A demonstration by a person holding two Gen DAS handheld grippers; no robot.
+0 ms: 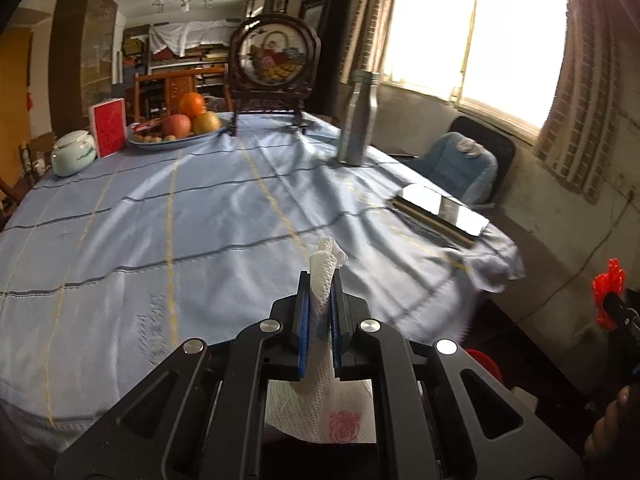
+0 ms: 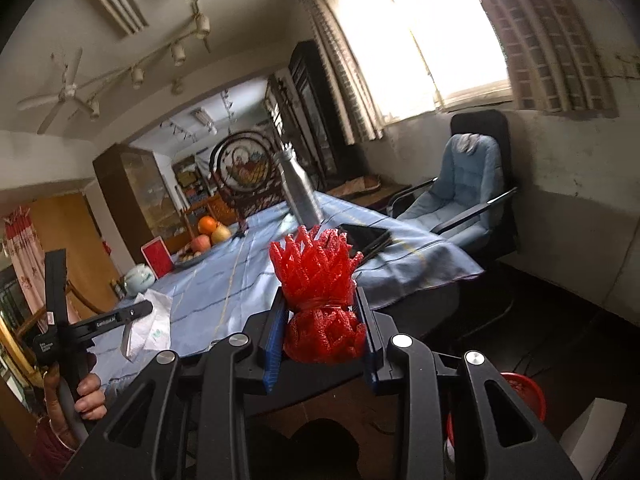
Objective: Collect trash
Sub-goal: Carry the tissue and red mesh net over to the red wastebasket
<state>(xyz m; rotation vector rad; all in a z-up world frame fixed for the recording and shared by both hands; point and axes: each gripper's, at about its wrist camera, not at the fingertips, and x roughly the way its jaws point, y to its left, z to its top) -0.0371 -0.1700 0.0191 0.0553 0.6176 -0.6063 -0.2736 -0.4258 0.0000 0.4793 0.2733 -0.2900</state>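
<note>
My left gripper [image 1: 321, 280] is shut on a white paper napkin [image 1: 324, 280] with a pink rose print, held above the near edge of the table with the blue cloth [image 1: 160, 220]. My right gripper [image 2: 320, 300] is shut on a red foam fruit net [image 2: 316, 268], held off the table's near right corner. The red net also shows at the right edge of the left wrist view [image 1: 608, 284]. The left gripper with the napkin [image 2: 154, 320] shows at the lower left of the right wrist view. A red bin [image 2: 524, 396] stands on the floor at lower right.
On the table stand a silver bottle [image 1: 358, 120], a fruit plate [image 1: 176, 134], a red card box [image 1: 108, 128], a white jar [image 1: 72, 154], a round framed screen [image 1: 274, 64] and a phone on a notebook [image 1: 440, 210]. A blue-cushioned chair [image 2: 460, 196] stands by the window wall.
</note>
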